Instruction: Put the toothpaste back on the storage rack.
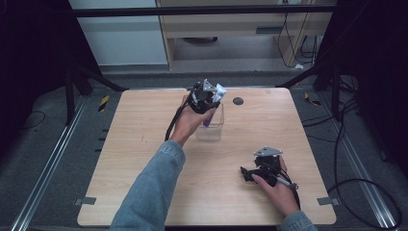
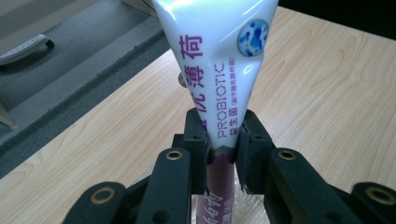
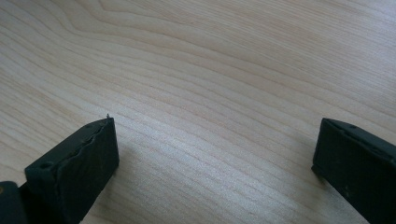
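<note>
Tube (image 2: 219, 74) sat clamped in the left hand-held gripper (image 2: 222, 140) over the clear cup (image 1: 210, 126); likely mid-placement (next: lower, then release). Right hand-held gripper (image 3: 215, 140) rested wide open on the bench (image 1: 144, 144).

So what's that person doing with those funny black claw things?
The person has a gripper in each hand. The left gripper is shut on a white and purple toothpaste tube, held upright over a clear container near the far side of the wooden table. The tube's lower end seems to reach inside it. The right gripper rests low over the table nearer the person, jaws open, holding nothing.
</note>
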### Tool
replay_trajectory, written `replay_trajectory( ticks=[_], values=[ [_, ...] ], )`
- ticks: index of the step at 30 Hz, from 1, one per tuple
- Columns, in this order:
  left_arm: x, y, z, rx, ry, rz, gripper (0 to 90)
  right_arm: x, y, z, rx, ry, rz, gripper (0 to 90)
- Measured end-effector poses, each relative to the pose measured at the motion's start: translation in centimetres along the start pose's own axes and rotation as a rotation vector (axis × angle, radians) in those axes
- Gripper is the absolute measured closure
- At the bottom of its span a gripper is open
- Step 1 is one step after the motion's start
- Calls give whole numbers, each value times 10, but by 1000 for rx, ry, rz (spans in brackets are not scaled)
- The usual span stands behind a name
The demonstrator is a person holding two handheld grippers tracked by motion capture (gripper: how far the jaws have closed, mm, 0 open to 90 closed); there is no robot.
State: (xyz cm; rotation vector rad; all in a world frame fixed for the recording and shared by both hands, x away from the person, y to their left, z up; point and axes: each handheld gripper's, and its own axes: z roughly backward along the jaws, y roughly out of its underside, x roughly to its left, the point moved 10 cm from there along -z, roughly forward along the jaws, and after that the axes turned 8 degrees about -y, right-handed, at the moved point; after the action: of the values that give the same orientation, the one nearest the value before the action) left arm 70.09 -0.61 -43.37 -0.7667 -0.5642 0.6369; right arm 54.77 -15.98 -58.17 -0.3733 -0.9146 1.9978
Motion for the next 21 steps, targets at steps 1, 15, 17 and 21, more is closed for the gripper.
replay_trajectory(
  ticks=[1, 15, 17, 21],
  values=[
    [0, 1, 0, 5, -1, -5, 762, 0, 0, 0, 0, 0, 0, 5],
    [-10, 5, -2, 36, 41, -31, 761, 0, 0, 0, 0, 0, 0, 5],
    [-11, 7, -3, 46, 46, -41, 760, 0, 0, 0, 0, 0, 0, 5],
    [-12, 10, -6, 64, 45, -49, 760, 0, 0, 0, 0, 0, 0, 5]
  ],
)
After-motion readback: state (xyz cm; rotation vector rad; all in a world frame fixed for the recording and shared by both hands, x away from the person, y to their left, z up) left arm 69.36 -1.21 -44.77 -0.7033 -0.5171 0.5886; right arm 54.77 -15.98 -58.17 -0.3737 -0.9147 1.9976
